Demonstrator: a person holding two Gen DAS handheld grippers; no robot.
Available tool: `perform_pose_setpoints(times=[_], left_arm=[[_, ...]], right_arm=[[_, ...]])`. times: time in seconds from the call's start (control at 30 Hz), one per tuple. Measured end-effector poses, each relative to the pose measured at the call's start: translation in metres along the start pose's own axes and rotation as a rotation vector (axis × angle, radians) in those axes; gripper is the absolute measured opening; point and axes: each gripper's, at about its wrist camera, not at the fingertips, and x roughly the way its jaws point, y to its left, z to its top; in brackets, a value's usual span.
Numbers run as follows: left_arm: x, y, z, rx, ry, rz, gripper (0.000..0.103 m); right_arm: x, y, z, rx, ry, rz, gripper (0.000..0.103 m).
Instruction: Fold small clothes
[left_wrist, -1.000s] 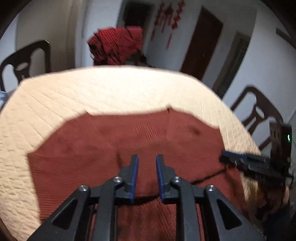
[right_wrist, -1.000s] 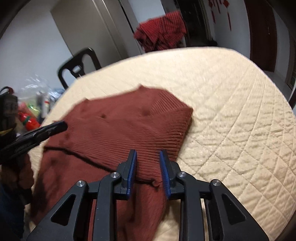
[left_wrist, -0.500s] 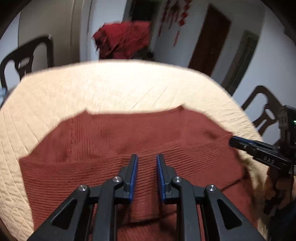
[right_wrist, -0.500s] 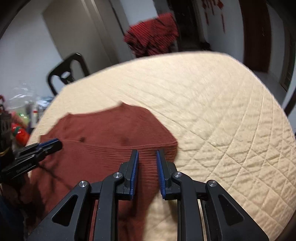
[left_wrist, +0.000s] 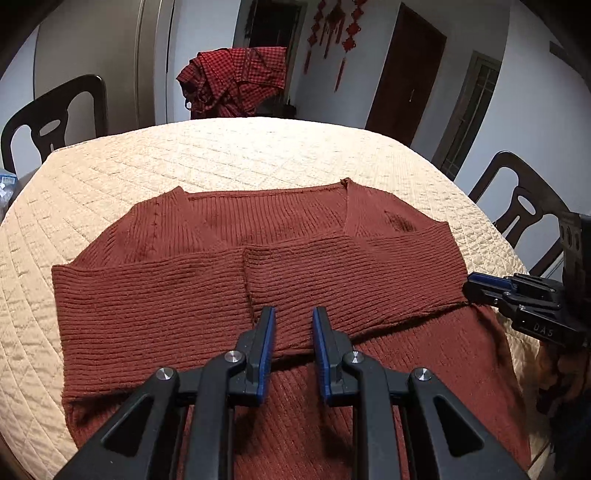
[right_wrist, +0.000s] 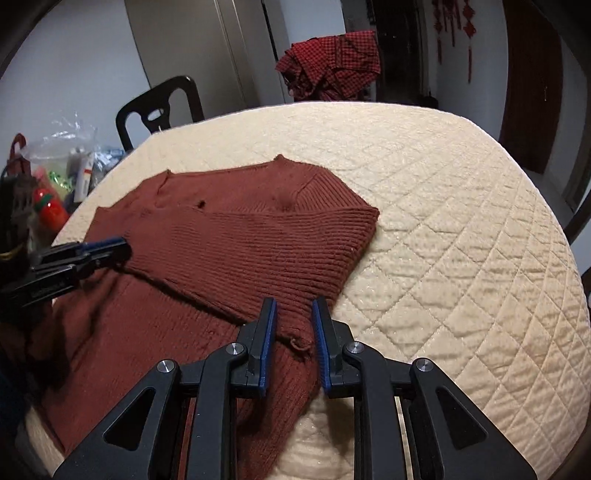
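left wrist view: the rust-red knit sweater (left_wrist: 258, 295) is lying flat on the quilted cream table cover (left_wrist: 258, 155), both sleeves folded across the chest. the left gripper (left_wrist: 293, 332) is hovering over it, fingers spread, gripping nothing. right wrist view: the right gripper (right_wrist: 293, 325) is sitting spread over the sweater's (right_wrist: 240, 251) sleeve end near the right edge, not pinching it.

Both views are sharp, free of motion blur, in soft, even indoor light — dim toward the dark doorway (left_wrist: 273, 26) at 12 o'clock. Faint shadows lie under the sweater (left_wrist: 229, 280) folds. Fisheye bending curves the quilted table (right_wrist: 461, 229) edge, with black vignetting in every corner — strongest at 10 and 2 o'clock.
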Motion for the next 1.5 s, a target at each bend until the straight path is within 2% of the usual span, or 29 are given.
perform_pose_setpoints(times=[0.1,0.17,0.27,0.4,0.47,0.53,0.57,0.7,0.77,0.83,1.07,1.5], left_arm=[[-0.007,-0.002,0.0,-0.006,-0.005,0.027,0.023],[-0.013,-0.003,-0.004,0.011,-0.03,0.045,0.023],[-0.008,0.006,-0.01,-0.016,-0.008,0.06,0.023],[-0.024,0.009,-0.016,-0.026,-0.03,0.084,0.023],[-0.034,0.011,-0.019,-0.037,-0.041,0.1,0.028],[-0.044,0.015,-0.024,-0.057,-0.056,0.116,0.04],[-0.048,0.017,-0.027,-0.066,-0.062,0.12,0.04],[-0.064,0.027,-0.042,-0.103,-0.068,0.142,0.04],[-0.072,0.035,-0.051,-0.124,-0.075,0.157,0.041],[-0.079,0.044,-0.061,-0.151,-0.079,0.17,0.041],[-0.088,0.061,-0.086,-0.2,-0.064,0.203,0.041],[-0.105,0.042,-0.106,-0.18,-0.078,0.202,0.041]], right_arm=[[-0.009,0.003,0.003,0.002,-0.01,-0.04,0.019],[-0.013,0.006,0.0,-0.007,-0.019,-0.028,0.019],[-0.004,0.003,-0.006,-0.007,0.014,-0.041,0.019],[-0.018,0.003,-0.007,0.021,-0.009,-0.026,0.019],[-0.026,0.007,-0.009,0.013,-0.017,-0.007,0.021],[-0.031,0.011,-0.011,0.009,-0.026,0.011,0.021],[-0.034,0.013,-0.013,0.011,-0.03,0.019,0.021],[-0.043,0.023,-0.018,0.004,-0.042,0.049,0.025],[-0.047,0.028,-0.022,-0.006,-0.044,0.063,0.037],[-0.05,0.031,-0.025,-0.013,-0.043,0.079,0.04],[-0.051,0.034,-0.039,0.006,-0.013,0.08,0.04],[-0.074,0.049,-0.061,-0.013,-0.028,0.103,0.04]])
